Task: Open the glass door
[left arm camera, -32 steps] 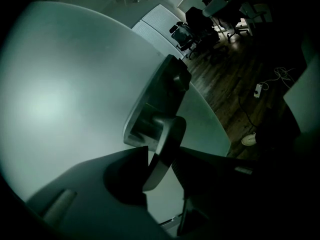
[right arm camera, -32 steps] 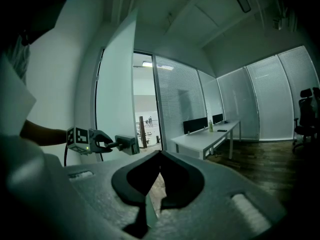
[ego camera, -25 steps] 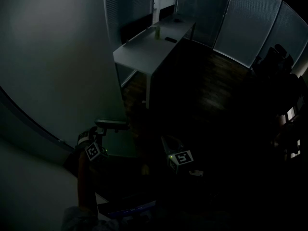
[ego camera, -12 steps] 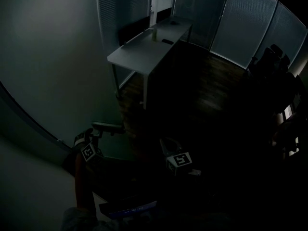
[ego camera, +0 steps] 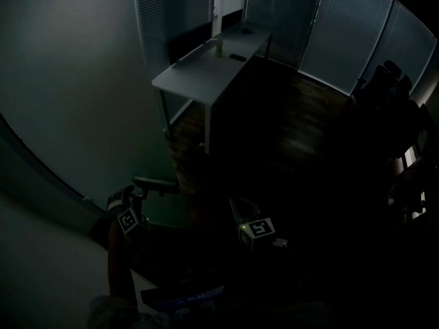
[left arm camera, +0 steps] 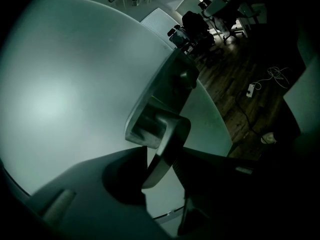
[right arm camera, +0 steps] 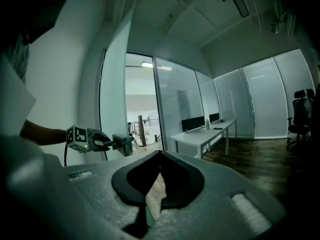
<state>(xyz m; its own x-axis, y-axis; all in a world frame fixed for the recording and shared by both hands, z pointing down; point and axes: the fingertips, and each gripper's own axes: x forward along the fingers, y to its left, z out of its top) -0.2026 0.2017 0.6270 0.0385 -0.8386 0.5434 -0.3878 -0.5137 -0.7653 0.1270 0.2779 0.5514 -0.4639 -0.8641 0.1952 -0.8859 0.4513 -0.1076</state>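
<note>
The frosted glass door (ego camera: pixel 75 101) fills the left of the head view and most of the left gripper view (left arm camera: pixel 60 94). Its metal lever handle (ego camera: pixel 159 182) (left arm camera: pixel 150 126) sticks out from the door's edge. My left gripper (ego camera: pixel 143 189) (left arm camera: pixel 160 156) is shut on that handle, one jaw on each side of the lever. In the right gripper view the left gripper (right arm camera: pixel 107 143) holds the handle (right arm camera: pixel 122 144) beside the doorway. My right gripper (ego camera: pixel 241 210) (right arm camera: pixel 151 199) hangs free to the right of the door, its jaws together with nothing between them.
A white desk (ego camera: pixel 206 70) with a bottle and small dark items stands ahead along the blind-covered glass walls (ego camera: pixel 343 33). Office chairs (ego camera: pixel 391 88) sit at the far right. A power strip and cable (left arm camera: pixel 250 89) lie on the dark wooden floor. The room is very dim.
Both grippers have drifted slightly lower in the head view, the left still on the handle. The desk has slid a little to the left in the view.
</note>
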